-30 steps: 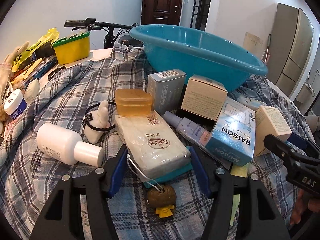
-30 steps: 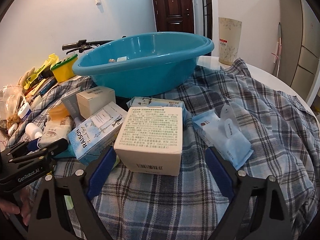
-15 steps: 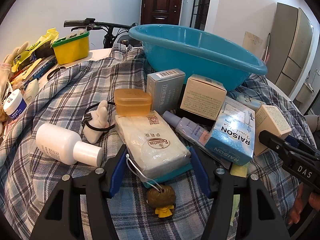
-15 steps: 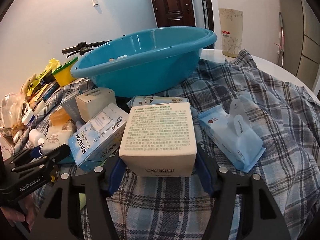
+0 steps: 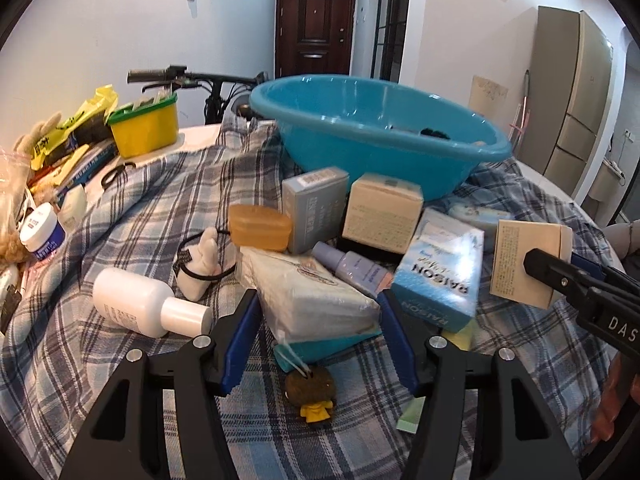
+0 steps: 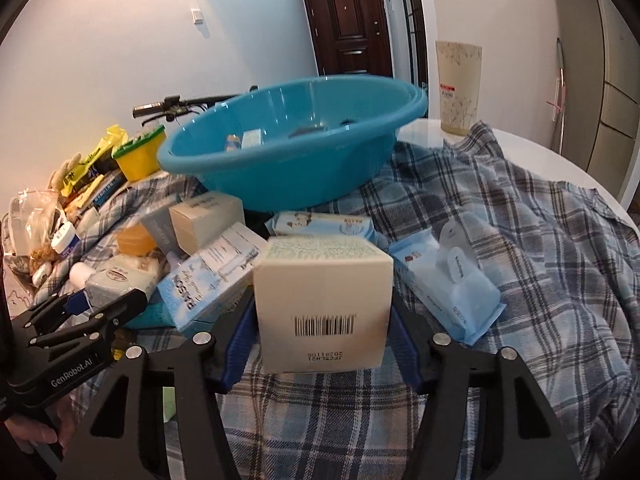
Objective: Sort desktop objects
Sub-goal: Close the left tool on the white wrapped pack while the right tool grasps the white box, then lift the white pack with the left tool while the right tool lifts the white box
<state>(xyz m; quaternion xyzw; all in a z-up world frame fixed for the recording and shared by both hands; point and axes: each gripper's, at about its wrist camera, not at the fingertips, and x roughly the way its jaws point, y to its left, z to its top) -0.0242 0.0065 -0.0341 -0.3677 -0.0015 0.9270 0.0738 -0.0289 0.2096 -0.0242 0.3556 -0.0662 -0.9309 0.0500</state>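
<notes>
At the centre of the right wrist view: the change sits here, where a box has left the cloth.
Worktop [image 6: 540, 144]: white and round, mostly draped with a plaid cloth [image 6: 520, 240]; clutter lies along the left of the frame.
Blue basin [image 6: 296, 152]: upper middle of the frame, just beyond the pile of boxes; a few small things already lie in it, so I judge it to be the sorting target.
Cream box [image 6: 322, 312]: clamped between the right tongs [image 6: 320, 344]; a second ago it stood on the cloth with the fingers wide of it, now it is tipped barcode-forward, and in the left wrist view its lower edge hangs clear of the cloth at the right edge of the frame.
Meaning for the task: the pickup looks done; carrying it over the basin rim seems the next step.
Left tongs [image 5: 316, 320]: apart, straddling a wrapped white pack [image 5: 312, 296] at lower centre without pressing on it, much as before; that pack looks like the next candidate.
RAISON box [image 5: 440, 280]: lies just right of the pack, unmoved.
Doll keychain [image 5: 310, 390]: on the cloth at the bottom centre of the left wrist view, untouched.
</notes>
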